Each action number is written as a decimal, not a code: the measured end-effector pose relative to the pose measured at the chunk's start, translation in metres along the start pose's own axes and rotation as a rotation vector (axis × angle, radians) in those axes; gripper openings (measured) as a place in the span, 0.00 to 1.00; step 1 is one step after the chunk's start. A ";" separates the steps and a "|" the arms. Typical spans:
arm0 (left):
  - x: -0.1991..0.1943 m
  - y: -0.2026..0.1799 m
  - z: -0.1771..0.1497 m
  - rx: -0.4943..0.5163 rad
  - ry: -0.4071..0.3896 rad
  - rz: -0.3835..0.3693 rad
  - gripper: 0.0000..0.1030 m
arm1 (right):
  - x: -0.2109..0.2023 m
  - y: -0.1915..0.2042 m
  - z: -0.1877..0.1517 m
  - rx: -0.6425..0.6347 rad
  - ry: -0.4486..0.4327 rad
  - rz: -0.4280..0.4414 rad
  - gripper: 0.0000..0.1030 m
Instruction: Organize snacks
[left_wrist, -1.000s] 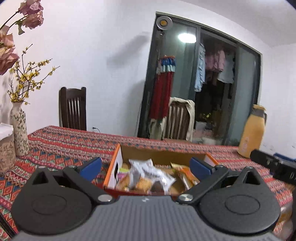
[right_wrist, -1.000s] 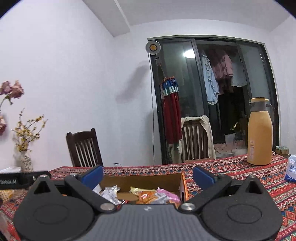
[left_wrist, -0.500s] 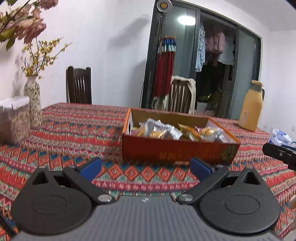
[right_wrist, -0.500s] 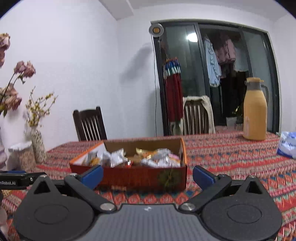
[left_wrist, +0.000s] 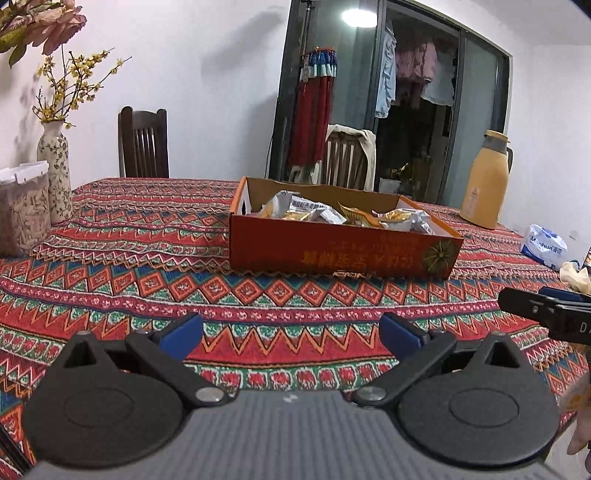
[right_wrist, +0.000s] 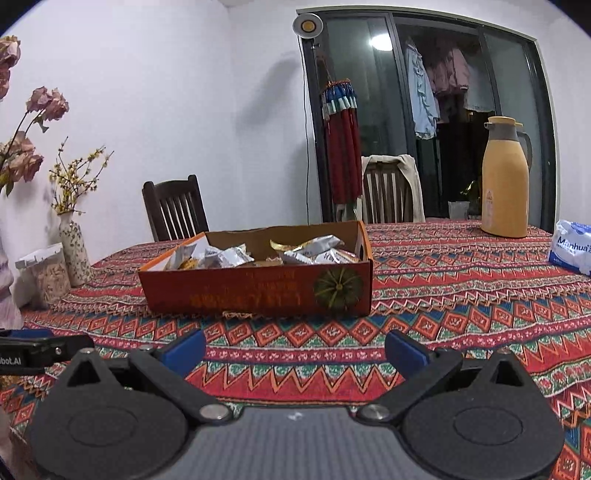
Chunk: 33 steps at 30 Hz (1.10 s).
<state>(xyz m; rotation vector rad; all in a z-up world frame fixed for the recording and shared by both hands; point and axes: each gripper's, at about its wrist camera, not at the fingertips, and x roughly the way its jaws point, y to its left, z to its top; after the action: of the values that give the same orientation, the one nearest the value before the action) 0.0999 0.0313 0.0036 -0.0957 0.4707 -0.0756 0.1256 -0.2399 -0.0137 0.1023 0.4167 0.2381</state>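
Broadly, the table filled most of both my views, draped in a red patterned cloth with zigzag and diamond bands. Behind it, at twelve o'clock, stood the dark glass door with clothes hanging beyond it, and two wooden chairs were at the far edge.

Next in size was the box, red-orange card with an open top, lying flat on the cloth. From my left gripper it sat at about one o'clock, well apart from my fingertips; from my right gripper it sat at about eleven o'clock, equally clear of me. The snacks lay heaped inside it, silver and gold wrappers, too jumbled to count.

Both my pairs of jaws were released, spread wide, with nothing between the blue pads but bare cloth. Each gripper showed at the edge of the other's view: my right at three o'clock from the left, my left at nine o'clock from the right.

Smaller things ringed the table. A yellow flask stood upright at two o'clock of the box, a white tissue pack at three, and a flowered vase beside a jar at nine o'clock.
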 end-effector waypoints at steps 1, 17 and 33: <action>0.000 0.000 -0.001 0.000 0.002 -0.001 1.00 | 0.001 0.000 -0.001 0.000 0.004 0.000 1.00; 0.001 -0.001 -0.005 0.006 0.012 -0.004 1.00 | 0.005 0.000 -0.005 0.004 0.034 0.001 1.00; 0.002 -0.002 -0.004 0.009 0.015 -0.005 1.00 | 0.006 -0.001 -0.005 0.005 0.036 0.001 1.00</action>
<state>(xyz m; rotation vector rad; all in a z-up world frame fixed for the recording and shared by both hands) 0.0992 0.0284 -0.0007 -0.0871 0.4852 -0.0837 0.1287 -0.2390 -0.0207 0.1031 0.4536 0.2399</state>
